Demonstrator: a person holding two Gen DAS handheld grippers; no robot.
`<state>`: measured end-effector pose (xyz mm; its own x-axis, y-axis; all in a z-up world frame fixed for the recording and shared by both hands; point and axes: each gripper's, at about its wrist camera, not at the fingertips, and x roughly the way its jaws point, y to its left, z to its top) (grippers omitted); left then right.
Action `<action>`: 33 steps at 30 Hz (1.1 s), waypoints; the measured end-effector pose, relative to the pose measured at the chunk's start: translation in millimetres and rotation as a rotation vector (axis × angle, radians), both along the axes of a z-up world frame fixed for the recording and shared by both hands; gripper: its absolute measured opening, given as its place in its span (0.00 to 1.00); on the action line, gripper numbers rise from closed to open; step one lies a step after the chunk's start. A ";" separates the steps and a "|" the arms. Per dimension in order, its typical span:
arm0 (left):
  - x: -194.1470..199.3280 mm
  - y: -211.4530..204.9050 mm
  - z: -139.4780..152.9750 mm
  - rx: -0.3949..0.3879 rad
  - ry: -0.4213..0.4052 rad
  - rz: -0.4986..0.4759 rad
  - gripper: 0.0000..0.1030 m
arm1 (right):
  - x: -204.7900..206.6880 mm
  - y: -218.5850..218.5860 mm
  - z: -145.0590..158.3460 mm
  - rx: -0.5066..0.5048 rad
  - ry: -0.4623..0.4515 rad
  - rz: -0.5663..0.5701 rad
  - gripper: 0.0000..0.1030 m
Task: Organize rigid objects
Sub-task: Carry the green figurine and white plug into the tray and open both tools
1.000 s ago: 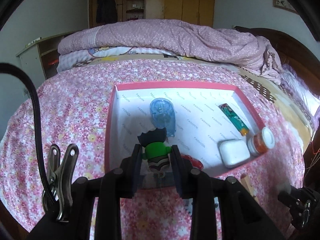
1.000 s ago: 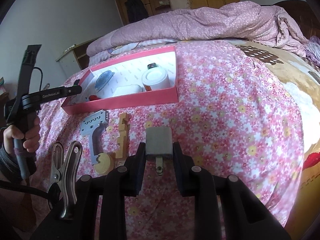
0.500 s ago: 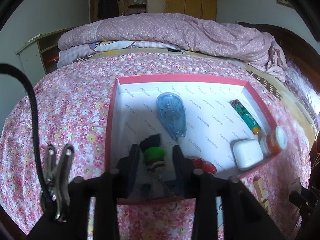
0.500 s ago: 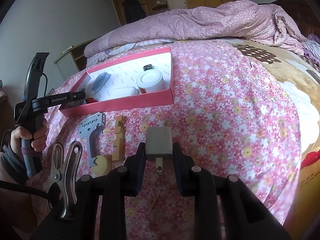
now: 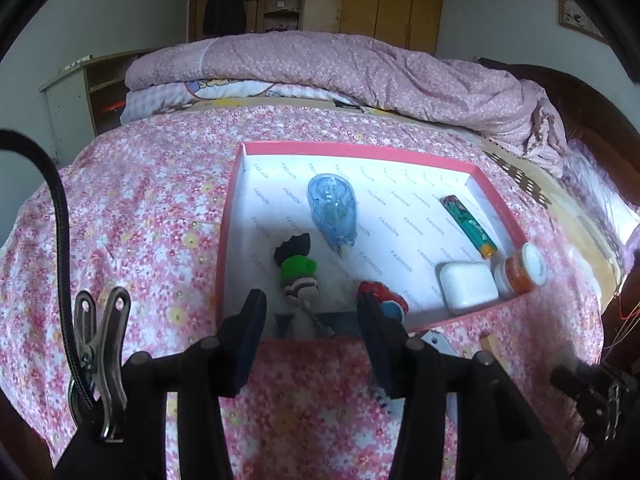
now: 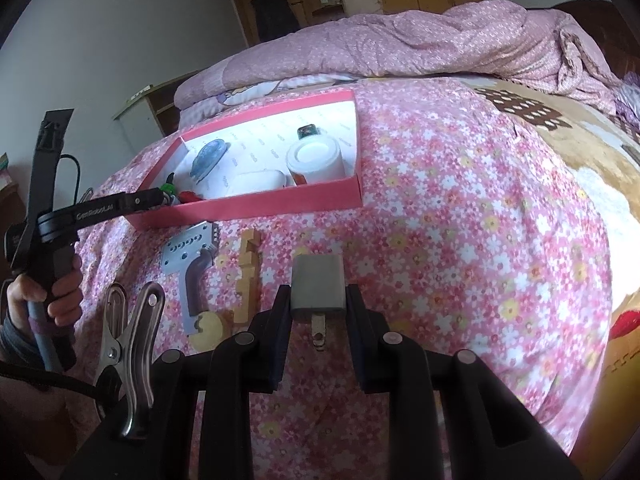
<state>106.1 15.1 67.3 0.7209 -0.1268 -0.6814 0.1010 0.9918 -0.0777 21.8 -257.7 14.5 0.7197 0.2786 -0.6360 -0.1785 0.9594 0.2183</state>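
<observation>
A pink-walled box with a white floor lies on the flowered bedspread. In it are a green toy figure, a blue tape dispenser, a green lighter, a white case, an orange jar and a red toy. My left gripper is open at the box's near wall, the figure lying free just beyond it. My right gripper is shut on a grey charger plug, above the bedspread in front of the box.
A metal bracket tool, a wooden block piece and a yellow round piece lie on the bedspread before the box. Folded quilts are piled at the bed's far end. The left gripper shows in the right wrist view.
My left gripper moved forward over the box wall, lowered the green figure into the box, then opened and let it go. The right gripper kept holding the plug, nearly still.
</observation>
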 end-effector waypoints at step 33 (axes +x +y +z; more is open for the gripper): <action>-19.7 -13.7 7.8 -0.019 -0.006 -0.030 0.49 | 116.6 25.9 45.8 -0.121 -0.059 -0.003 0.28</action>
<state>86.4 1.4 75.1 0.7203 -0.1615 -0.6746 0.1311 0.9867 -0.0962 138.4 -231.7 60.2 0.7577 0.1995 -0.6213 -0.1842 0.9788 0.0897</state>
